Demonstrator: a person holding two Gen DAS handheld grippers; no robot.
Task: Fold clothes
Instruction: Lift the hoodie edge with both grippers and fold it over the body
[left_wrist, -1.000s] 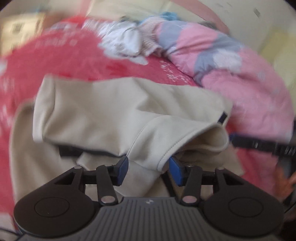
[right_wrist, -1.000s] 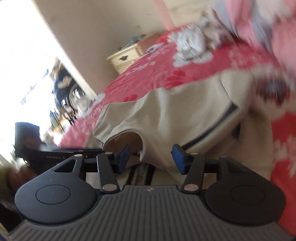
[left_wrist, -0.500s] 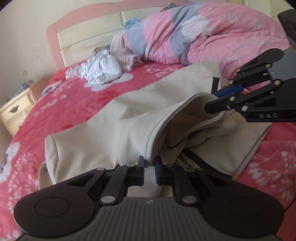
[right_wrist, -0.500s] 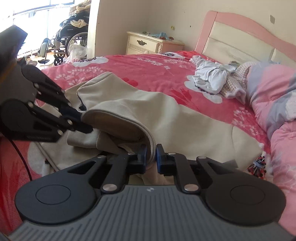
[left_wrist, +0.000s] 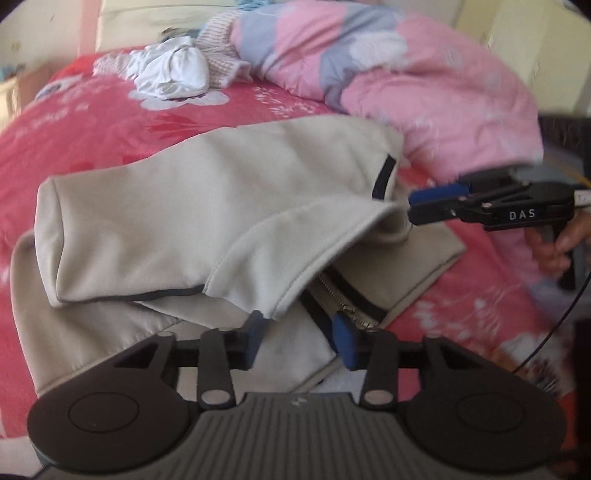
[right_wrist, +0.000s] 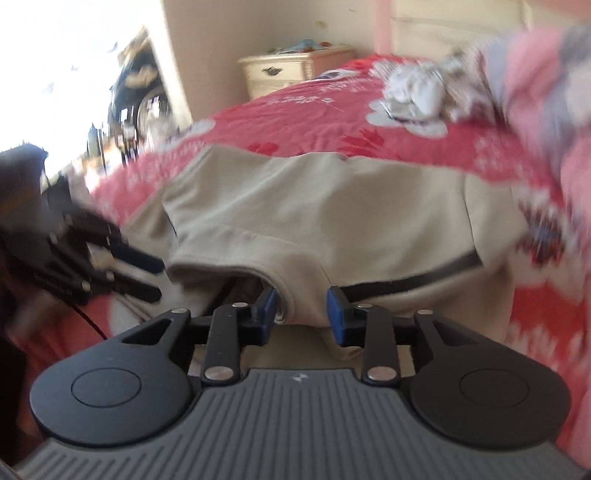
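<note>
A beige fabric jacket with dark zip trim (left_wrist: 207, 206) lies folded over on the bed's red floral sheet (left_wrist: 92, 122), near the pink-and-grey quilt (left_wrist: 406, 74). The left tool (left_wrist: 299, 332) has just opened, its pads apart around the hem edge. The right tool (right_wrist: 301, 312) has likewise just opened, apart at the collar.

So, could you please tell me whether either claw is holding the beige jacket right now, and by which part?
Nothing is held. Both the left claw and right claw have just been opening and stand apart around the beige jacket's folded hem edge, pads not pressing.
</note>
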